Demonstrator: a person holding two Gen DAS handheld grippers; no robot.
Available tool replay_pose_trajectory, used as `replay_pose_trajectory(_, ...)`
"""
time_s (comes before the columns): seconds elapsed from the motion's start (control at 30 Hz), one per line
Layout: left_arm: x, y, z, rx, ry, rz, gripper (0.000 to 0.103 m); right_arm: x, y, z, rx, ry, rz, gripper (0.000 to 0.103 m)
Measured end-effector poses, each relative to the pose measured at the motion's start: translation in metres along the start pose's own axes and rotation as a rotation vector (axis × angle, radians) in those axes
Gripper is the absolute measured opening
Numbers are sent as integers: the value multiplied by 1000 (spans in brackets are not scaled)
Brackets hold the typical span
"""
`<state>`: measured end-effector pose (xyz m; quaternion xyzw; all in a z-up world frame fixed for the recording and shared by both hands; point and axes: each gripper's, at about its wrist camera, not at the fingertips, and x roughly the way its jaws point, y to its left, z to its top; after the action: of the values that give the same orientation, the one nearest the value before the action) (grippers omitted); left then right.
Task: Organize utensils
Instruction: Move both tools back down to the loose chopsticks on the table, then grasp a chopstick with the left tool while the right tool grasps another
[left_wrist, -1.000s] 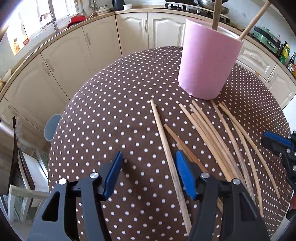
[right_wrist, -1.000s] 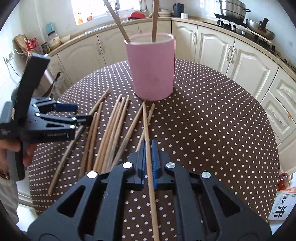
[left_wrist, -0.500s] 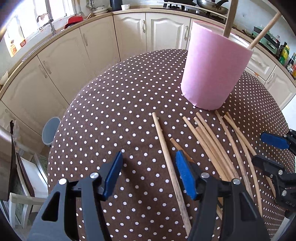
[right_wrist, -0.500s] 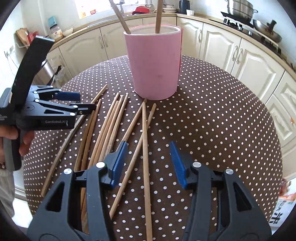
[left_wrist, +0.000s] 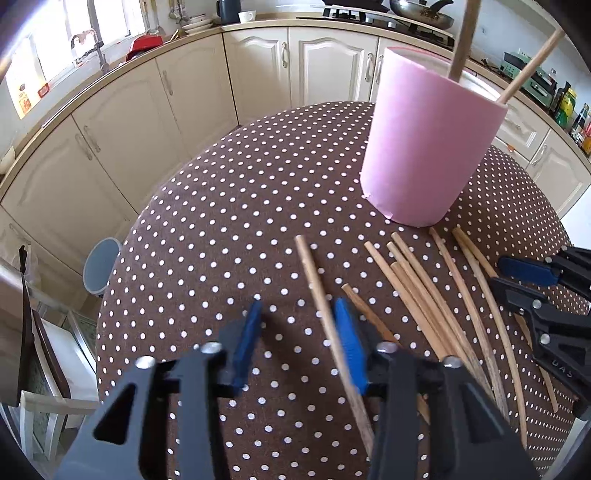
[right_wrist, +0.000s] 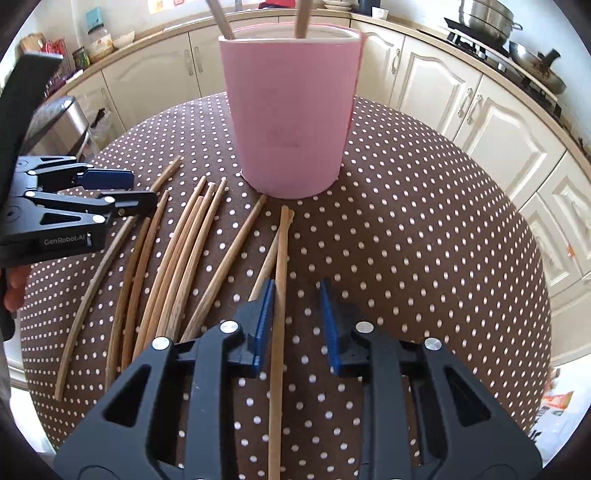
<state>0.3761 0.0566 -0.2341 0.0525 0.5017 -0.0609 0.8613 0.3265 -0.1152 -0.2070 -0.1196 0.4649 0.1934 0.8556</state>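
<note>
Right now the wooden sticks (right_wrist: 184, 251) are lying fanned across the near half of the round table (right_wrist: 424, 221), their far tips converging toward the pink cup (right_wrist: 291, 110), which is standing upright toward the far side with two sticks already leaning inside it. I judge that fan is what remains to be sorted, and that it points at the cup because the cup is where everything is going.

I'm working two sticks at once. In the left wrist view, the left gripper (left_wrist: 299, 339) is closing around the leftmost stick (left_wrist: 325, 314), the one lying a little apart from the bundle. That stick is sitting right against the right-hand blue pad with a clear gap to the left pad, so I'm not yet clamping it. In the right wrist view, the right gripper (right_wrist: 297, 325) is likewise closing on the straight stick (right_wrist: 281, 280) at the right edge of the pile. It is running up beside the left pad, with open space to the right pad, so nothing is pinched there either.

I'm taking the outermost stick on each side, I'd say, because those lie clear of their neighbours and the pads can straddle one without dragging others. Both tools are tilting steeply down at the dotted cloth.
</note>
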Motion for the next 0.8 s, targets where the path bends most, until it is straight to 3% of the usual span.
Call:
replay_pose_trajectory(0.1, 1, -5, 4, 8, 7, -2, 8, 6, 8, 8, -27, 18, -10, 7)
replay_pose_trajectory(0.3, -17, -9, -2, -2, -28, -44, 6, 1, 2, 8, 23, -8, 6, 6)
replay_pose_trajectory(0.8, -160, -20, -30, -24, -307, -174, 6, -128, -6, 10, 136, -338, 123, 6)
